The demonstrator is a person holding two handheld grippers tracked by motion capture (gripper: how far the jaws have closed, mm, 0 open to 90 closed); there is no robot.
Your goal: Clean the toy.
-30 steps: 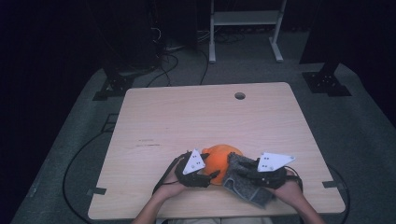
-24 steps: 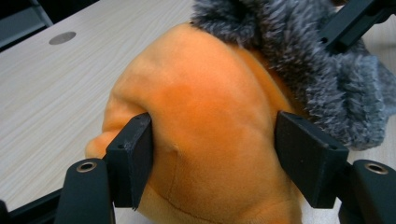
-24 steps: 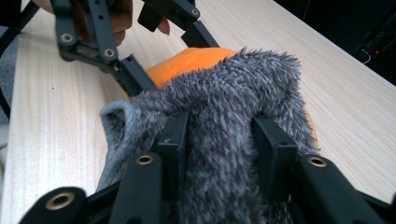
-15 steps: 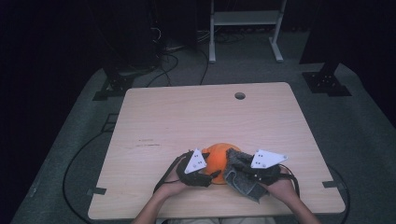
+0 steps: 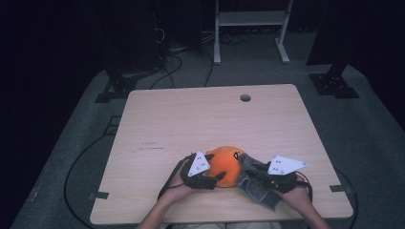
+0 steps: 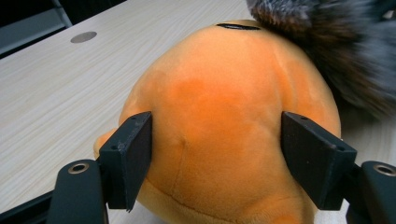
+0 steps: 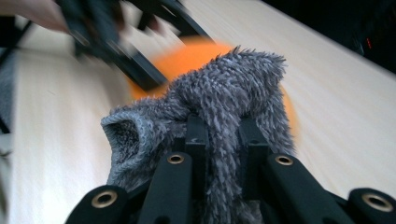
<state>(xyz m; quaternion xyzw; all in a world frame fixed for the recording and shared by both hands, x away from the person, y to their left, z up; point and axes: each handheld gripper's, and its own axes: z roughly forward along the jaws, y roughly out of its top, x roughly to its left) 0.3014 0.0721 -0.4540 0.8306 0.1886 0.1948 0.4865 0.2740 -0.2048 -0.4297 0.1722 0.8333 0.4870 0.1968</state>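
Left fingers (image 6: 217, 163) have just been opening around the orange plush (image 6: 233, 121), pads beside it; right fingers (image 7: 224, 140) clench grey fuzzy cloth (image 7: 219, 98), draped against the plush.

A pale wood bench (image 5: 210, 124) with rounded corners stands on a grey carpeted floor (image 5: 363, 129); a round cable hole (image 5: 245, 98) sits near its far edge. Beyond it the room falls into darkness (the walls cannot be made out). A white metal frame (image 5: 250, 26) with a low shelf stands at the back, and black cables (image 5: 172, 57) lie tangled on the floor beside it. Two black stand feet (image 5: 332, 85) rest on the carpet, one at each far corner of the bench. Light falls mostly on the benchtop.
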